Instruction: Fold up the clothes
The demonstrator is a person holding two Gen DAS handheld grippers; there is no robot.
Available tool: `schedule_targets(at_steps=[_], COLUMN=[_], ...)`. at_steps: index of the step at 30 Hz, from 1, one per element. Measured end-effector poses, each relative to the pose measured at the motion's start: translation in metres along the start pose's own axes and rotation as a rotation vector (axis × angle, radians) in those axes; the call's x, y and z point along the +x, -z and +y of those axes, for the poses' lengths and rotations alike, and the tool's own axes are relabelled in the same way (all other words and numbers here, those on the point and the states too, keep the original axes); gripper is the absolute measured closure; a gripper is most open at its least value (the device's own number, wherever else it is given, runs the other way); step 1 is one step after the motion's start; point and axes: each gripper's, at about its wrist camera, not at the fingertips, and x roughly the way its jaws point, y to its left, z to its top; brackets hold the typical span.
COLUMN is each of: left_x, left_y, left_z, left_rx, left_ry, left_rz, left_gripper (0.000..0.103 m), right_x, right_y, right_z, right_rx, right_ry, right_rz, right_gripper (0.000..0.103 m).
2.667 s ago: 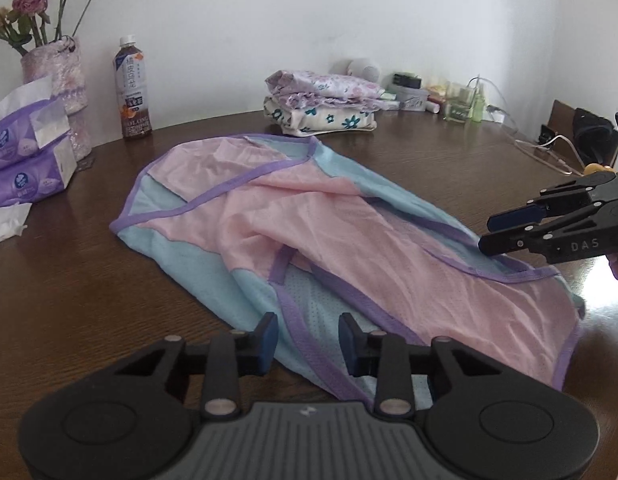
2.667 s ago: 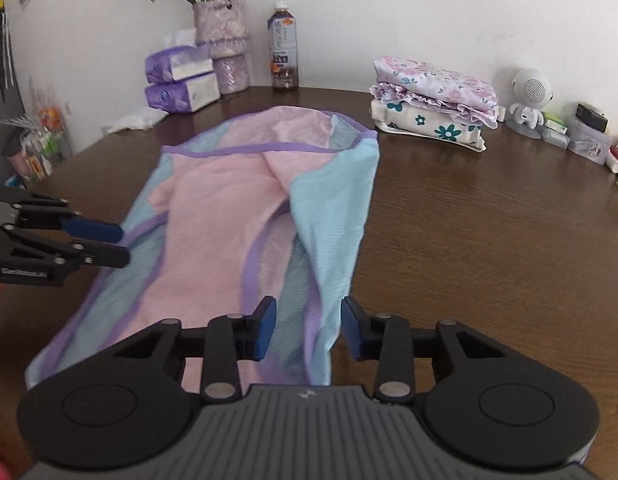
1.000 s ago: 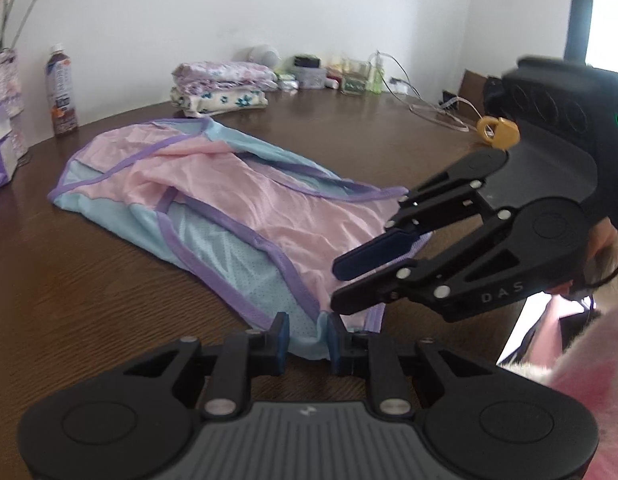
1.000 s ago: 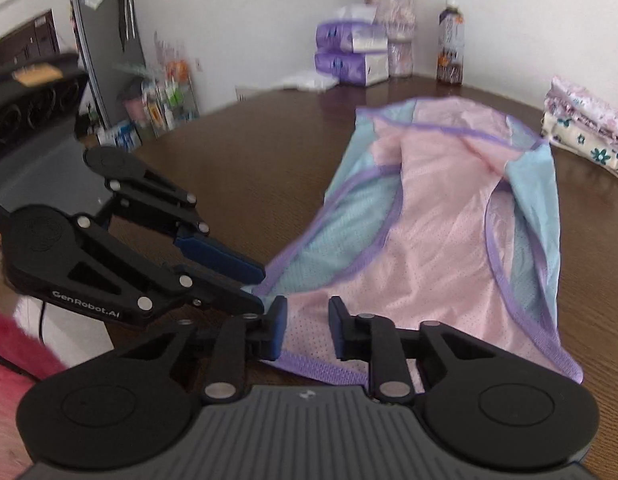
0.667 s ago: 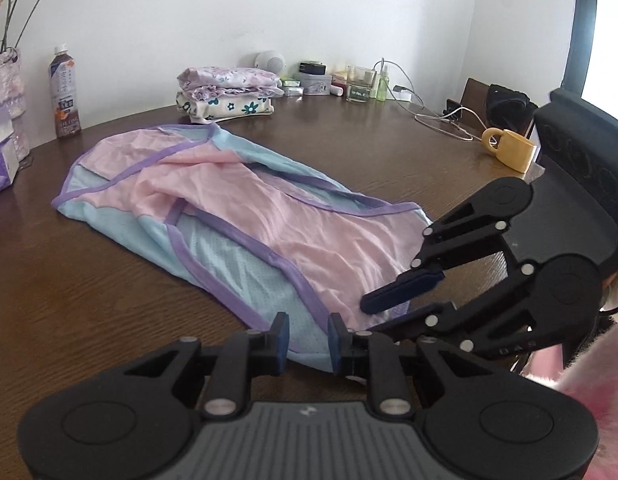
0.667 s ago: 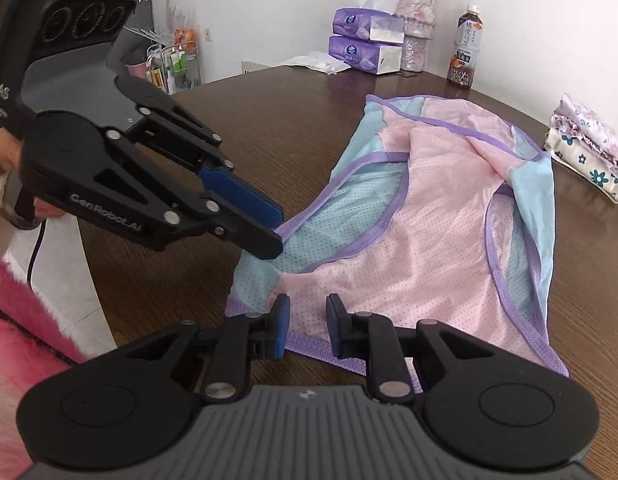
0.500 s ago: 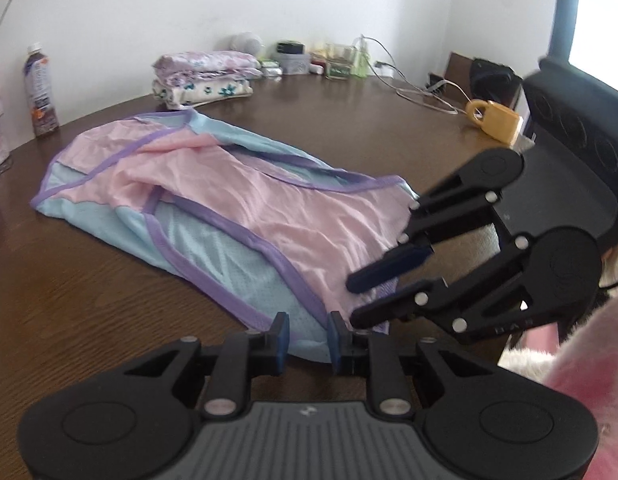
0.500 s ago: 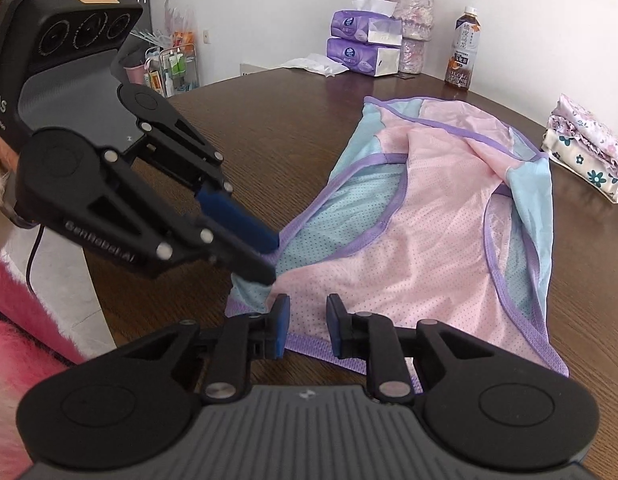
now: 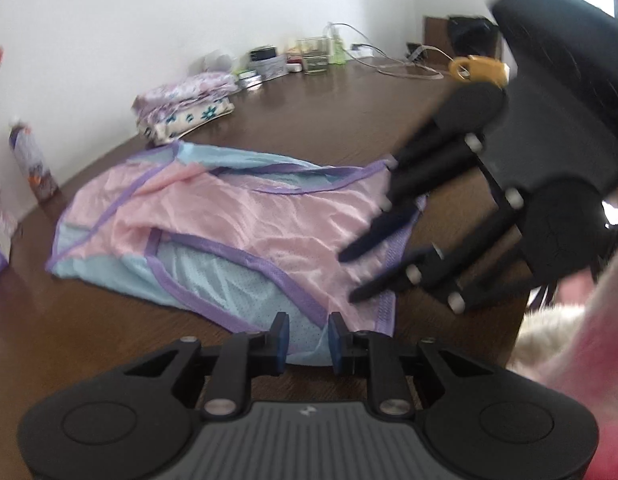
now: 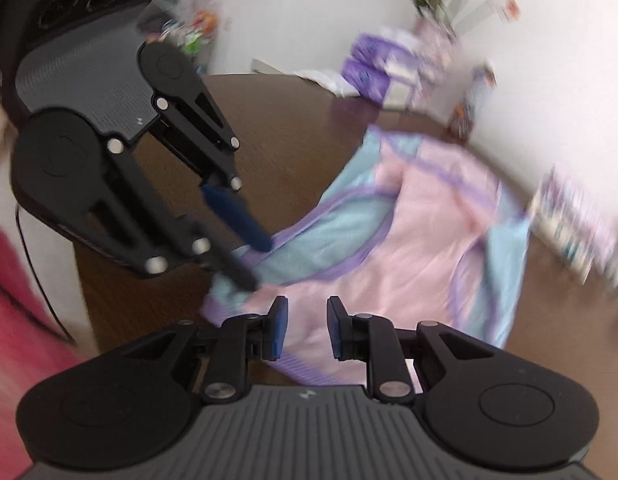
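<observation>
Garment (image 9: pixel 237 216) lies between both gaping tongs (image 9: pixel 306 338) (image 10: pixel 305 328); only left view shows yellow padlock (image 9: pixel 475 68)

Black left tool (image 9: pixel 306 340) and right tool (image 10: pixel 306 328), blue pads, silver screws.

Pink and light-blue mesh garment (image 9: pixel 237 224) with purple trim, spread flat but wrinkled on dark wooden table (image 9: pixel 89 332), long axis running away, near hem at table edge
</observation>
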Motion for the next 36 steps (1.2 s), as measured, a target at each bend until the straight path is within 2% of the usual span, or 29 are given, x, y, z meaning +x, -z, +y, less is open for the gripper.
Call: schedule_targets(at_steps=[3,6,9,12,14,16,19,20,21,23,25,30,33,34,36], left_x=[0.0,0.005,0.008,0.011,0.013,0.012,0.011,0.01,0.008,0.004,0.001,0.003,0.011,0.013,0.012], left_y=[-0.002,-0.002,-0.005,-0.008,-0.007,-0.006,-0.004,-0.003,-0.004,-0.004,-0.004,-0.014,-0.015,-0.014,-0.013], left_z=[-0.007,-0.014,-0.019,-0.023,-0.029,-0.034,-0.042,-0.044,-0.043,-0.042,-0.041,-0.017,-0.012,-0.012,-0.015], left_rx=[0.071,0.136,0.195,0.26,0.32,0.366,0.437,0.454,0.447,0.433,0.419,0.291,0.284,0.287,0.308], left_ry=[-0.007,-0.018,-0.017,-0.024,-0.043,-0.061,-0.106,-0.117,-0.116,-0.113,-0.11,-0.062,-0.047,-0.045,-0.064], left_rz=[0.034,0.074,0.096,0.128,0.134,0.126,0.107,0.102,0.098,0.091,0.084,0.099,0.118,0.12,0.105], left_gripper=[0.084,0.084,0.084,0.1,0.1,0.101,0.101,0.101,0.101,0.101,0.091,0.087,0.088,0.096,0.1], right_x=[0.001,0.004,0.007,0.01,0.013,0.016,0.022,0.023,0.023,0.022,0.019,0.014,0.013,0.015,0.014], right_y=[-0.008,-0.011,-0.013,-0.019,-0.023,-0.028,-0.033,-0.035,-0.037,-0.039,-0.035,-0.019,-0.008,-0.004,-0.004], right_z=[0.003,0.018,0.032,0.035,0.035,0.035,0.033,0.032,0.03,0.029,0.034,0.055,0.068,0.071,0.07], right_rx=[-0.159,-0.339,-0.507,-0.599,-0.645,-0.68,-0.709,-0.705,-0.69,-0.665,-0.681,-0.726,-0.769,-0.786,-0.762], right_ry=[-0.016,-0.071,-0.08,-0.106,-0.132,-0.152,-0.179,-0.203,-0.232,-0.266,-0.224,-0.052,0.07,0.103,0.098], right_rz=[0.012,0.03,0.045,0.069,0.084,0.095,0.114,0.126,0.137,0.144,0.117,0.056,0.031,0.029,0.041], right_gripper=[0.083,0.083,0.082,0.081,0.082,0.076,0.077,0.084,0.099,0.1,0.1,0.1,0.1,0.1,0.099])
